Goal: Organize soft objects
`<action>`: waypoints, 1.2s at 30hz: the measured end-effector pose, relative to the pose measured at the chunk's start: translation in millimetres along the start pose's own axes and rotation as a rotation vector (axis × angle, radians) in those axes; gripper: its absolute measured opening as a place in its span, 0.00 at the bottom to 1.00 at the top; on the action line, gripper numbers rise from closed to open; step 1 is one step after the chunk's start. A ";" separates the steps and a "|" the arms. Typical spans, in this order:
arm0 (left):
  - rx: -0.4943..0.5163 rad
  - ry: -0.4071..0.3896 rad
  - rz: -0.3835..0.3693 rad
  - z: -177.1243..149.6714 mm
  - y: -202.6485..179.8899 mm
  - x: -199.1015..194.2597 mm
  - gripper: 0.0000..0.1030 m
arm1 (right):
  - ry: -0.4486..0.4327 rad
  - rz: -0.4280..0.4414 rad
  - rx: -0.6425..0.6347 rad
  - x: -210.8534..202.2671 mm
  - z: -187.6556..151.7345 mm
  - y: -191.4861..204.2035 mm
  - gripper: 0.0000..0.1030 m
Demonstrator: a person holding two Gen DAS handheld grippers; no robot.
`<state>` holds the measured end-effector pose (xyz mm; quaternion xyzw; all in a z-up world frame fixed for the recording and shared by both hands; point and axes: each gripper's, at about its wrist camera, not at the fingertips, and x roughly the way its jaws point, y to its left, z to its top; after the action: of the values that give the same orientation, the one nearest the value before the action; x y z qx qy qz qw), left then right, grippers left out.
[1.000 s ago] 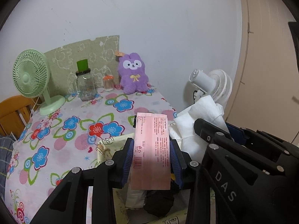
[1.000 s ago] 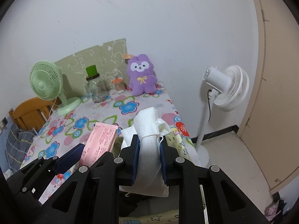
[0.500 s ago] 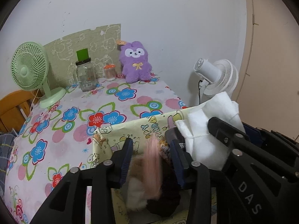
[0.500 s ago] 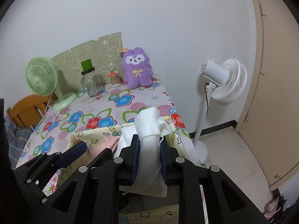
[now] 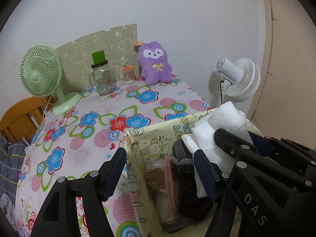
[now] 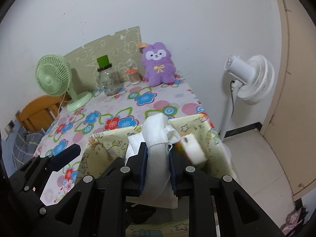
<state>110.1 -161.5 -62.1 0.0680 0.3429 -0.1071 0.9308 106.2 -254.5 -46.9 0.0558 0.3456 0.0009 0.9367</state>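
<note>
My left gripper is opening, nothing pinched; only its view shows the pink packet lying inside the yellow fabric bin. My right gripper pinches the white cloth bundle over that bin, and only its view shows a white block in there.

A lived-in home room: flowered tablecloth, purple plush bunny far against the wall, white standing fan right.
</note>
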 end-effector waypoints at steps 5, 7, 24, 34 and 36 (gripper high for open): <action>0.004 0.027 0.010 -4.7 5.8 2.2 0.74 | 0.026 0.030 0.006 5.6 -4.6 5.1 0.25; 0.003 0.035 0.010 -6.6 8.0 2.1 0.76 | 0.032 0.036 0.015 7.4 -6.7 6.3 0.26; -0.002 0.016 -0.054 -7.9 2.9 -10.7 0.89 | -0.006 -0.034 0.002 -11.9 -8.7 5.3 0.79; 0.003 -0.039 -0.046 -3.5 2.7 -33.3 0.94 | -0.052 -0.066 -0.015 -34.5 -3.2 10.8 0.85; -0.002 -0.053 -0.043 -2.6 5.9 -40.1 0.95 | -0.065 -0.067 -0.016 -40.0 -2.4 13.6 0.88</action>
<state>80.1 -149.1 -37.6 0.0568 0.3194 -0.1287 0.9371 74.7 -242.3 -21.4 0.0369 0.3168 -0.0297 0.9473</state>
